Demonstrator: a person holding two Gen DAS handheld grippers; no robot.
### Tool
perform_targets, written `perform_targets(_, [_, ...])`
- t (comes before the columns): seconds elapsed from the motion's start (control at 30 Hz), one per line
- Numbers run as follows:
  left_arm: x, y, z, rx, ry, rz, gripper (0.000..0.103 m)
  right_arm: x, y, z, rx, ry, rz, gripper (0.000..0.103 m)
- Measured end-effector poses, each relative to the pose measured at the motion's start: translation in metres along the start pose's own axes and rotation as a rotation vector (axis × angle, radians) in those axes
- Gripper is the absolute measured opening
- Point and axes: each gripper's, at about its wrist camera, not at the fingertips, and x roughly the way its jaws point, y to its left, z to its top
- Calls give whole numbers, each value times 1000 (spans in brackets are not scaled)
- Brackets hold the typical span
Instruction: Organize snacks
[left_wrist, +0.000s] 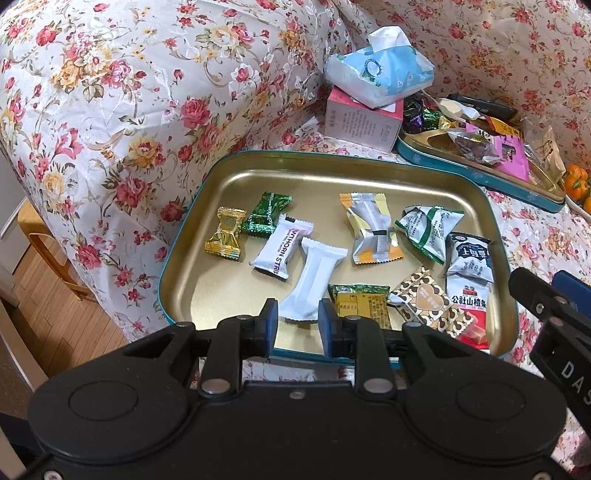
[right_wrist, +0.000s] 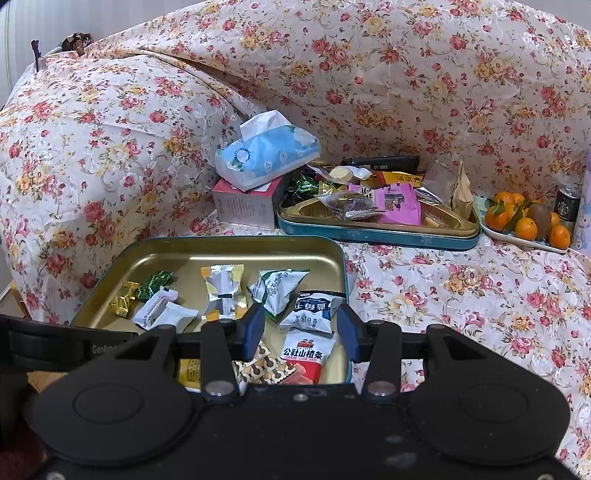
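Note:
A gold tin tray with a teal rim (left_wrist: 207, 192) (right_wrist: 162, 247) lies on the flowered sofa and holds several wrapped snacks: a gold candy (left_wrist: 225, 238), a green candy (left_wrist: 266, 213), a white hawthorn strip pack (left_wrist: 282, 245), a plain white pack (left_wrist: 314, 282), a blue-and-white pack (left_wrist: 470, 258) (right_wrist: 308, 314) and a red-and-white hawthorn pack (right_wrist: 304, 356). My left gripper (left_wrist: 297, 326) is open and empty over the tray's near edge, by the plain white pack. My right gripper (right_wrist: 301, 332) is open and empty above the tray's right side; its fingers (left_wrist: 535, 295) also show in the left wrist view.
A second teal tin (right_wrist: 376, 232) (left_wrist: 480, 173) behind holds several more snacks. A tissue pack (right_wrist: 266, 151) sits on a pink box (right_wrist: 245, 205). A plate of oranges and a kiwi (right_wrist: 524, 221) and a can (right_wrist: 567, 203) stand at right. Wooden floor (left_wrist: 55, 295) lies left.

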Motion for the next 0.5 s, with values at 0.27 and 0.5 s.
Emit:
perform_targets(0.27, [-3, -1, -2, 2, 2, 6, 34, -2, 0, -1, 0, -4, 3, 46])
perform_targets(0.5, [-4, -2, -3, 0, 4, 10, 34, -5, 1, 0, 4, -8, 4, 46])
